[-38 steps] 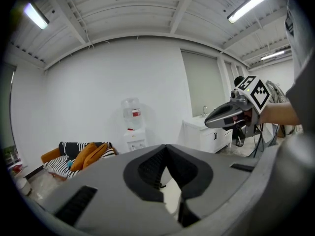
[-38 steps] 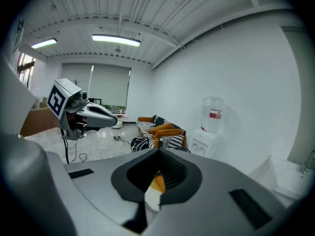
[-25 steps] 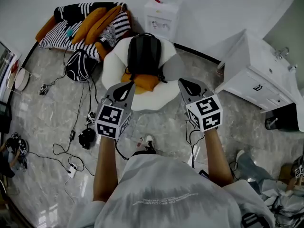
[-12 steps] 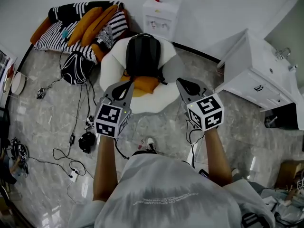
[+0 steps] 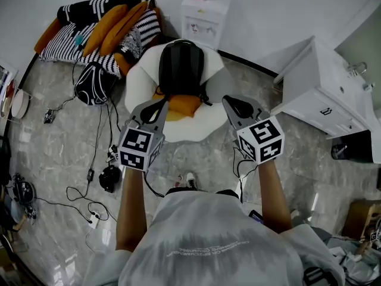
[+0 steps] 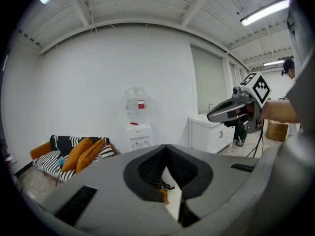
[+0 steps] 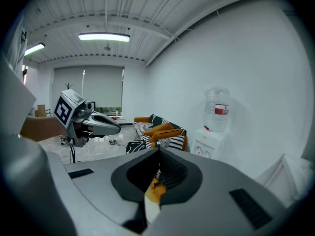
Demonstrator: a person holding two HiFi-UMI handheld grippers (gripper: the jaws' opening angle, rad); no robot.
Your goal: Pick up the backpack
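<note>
Black fabric backpack (image 5: 180, 67) on white round chair (image 5: 137, 88), twelve o'clock. Left gripper (image 5: 162, 103) eleven o'clock, right gripper (image 5: 231, 102) one o'clock, both jaws together, empty.

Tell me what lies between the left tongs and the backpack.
In the head view, the edge of an orange cushion and a strip of white seat separate the left tongs from the backpack.

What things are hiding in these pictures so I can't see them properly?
Backpack: both gripper views, nearly all hidden behind the left gripper and right gripper themselves.
Water dispenser: head view, top edge cuts off its bottle.
Cabinet: head view, cut off by the right edge.
Bottle label: both gripper views, print too small to read.
</note>
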